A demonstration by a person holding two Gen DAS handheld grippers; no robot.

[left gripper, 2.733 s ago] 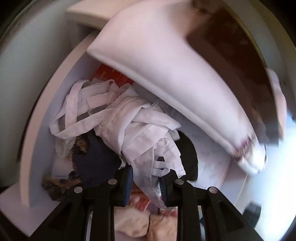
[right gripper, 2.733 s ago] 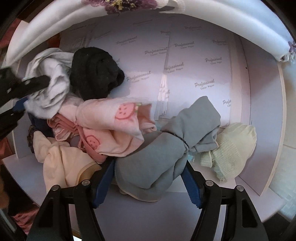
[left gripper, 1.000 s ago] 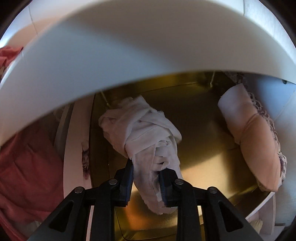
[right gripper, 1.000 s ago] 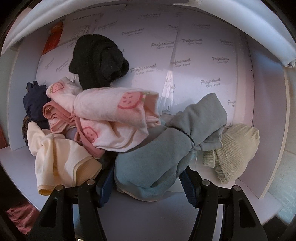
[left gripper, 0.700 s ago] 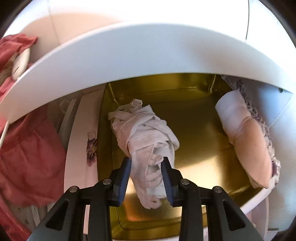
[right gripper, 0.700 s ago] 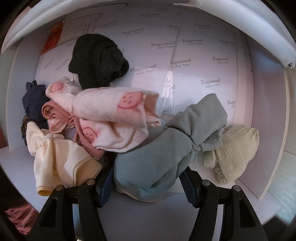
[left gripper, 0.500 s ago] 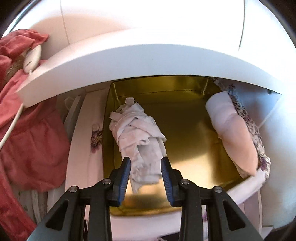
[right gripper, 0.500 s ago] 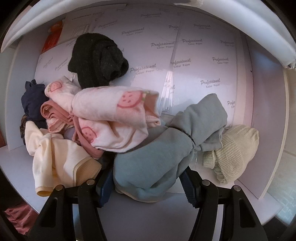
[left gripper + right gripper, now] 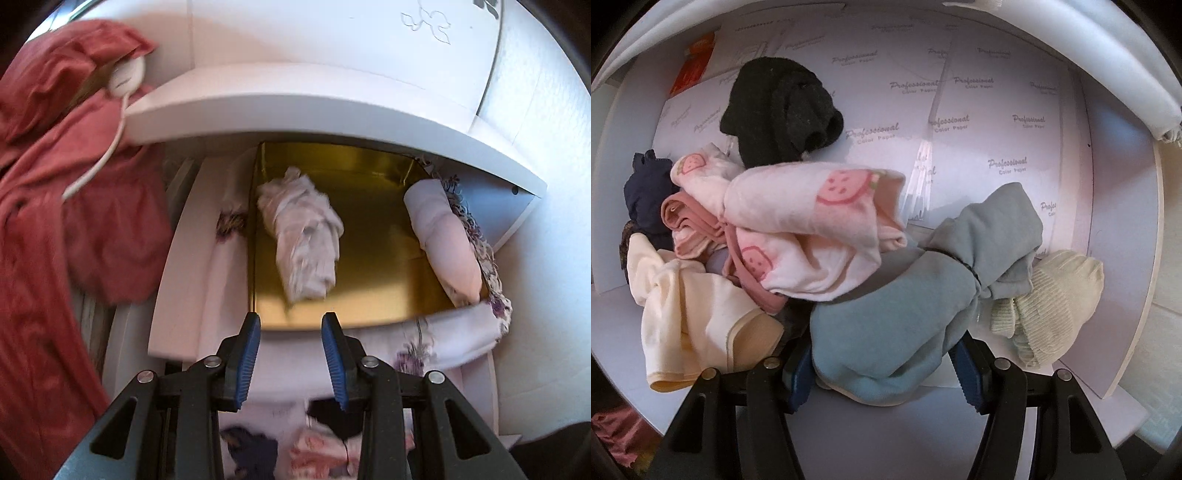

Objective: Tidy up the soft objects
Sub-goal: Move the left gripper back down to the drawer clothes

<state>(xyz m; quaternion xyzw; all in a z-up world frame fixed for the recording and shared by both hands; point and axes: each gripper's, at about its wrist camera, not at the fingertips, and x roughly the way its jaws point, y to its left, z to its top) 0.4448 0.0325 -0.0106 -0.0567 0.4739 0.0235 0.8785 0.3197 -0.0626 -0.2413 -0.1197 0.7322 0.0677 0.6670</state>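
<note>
Left wrist view: left claw (image 9: 290,354) spread and empty, white bundle (image 9: 301,236) lying ahead inside gold box (image 9: 373,295), seemingly its sorted spot. Right claw (image 9: 882,369) pinching blue-grey garment (image 9: 905,332), probably next for sorting.

Left wrist view looks steeply down into a gold tray (image 9: 369,236); right looks straight down, close over piled clothes (image 9: 798,229).

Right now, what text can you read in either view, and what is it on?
"Professional Color Paper": repeated across the white paper sheets under the clothes, right wrist view.
Red packet, top left of that view: print too blurred to read.
Left wrist view: no text; only a leaf drawing on the white panel.
</note>
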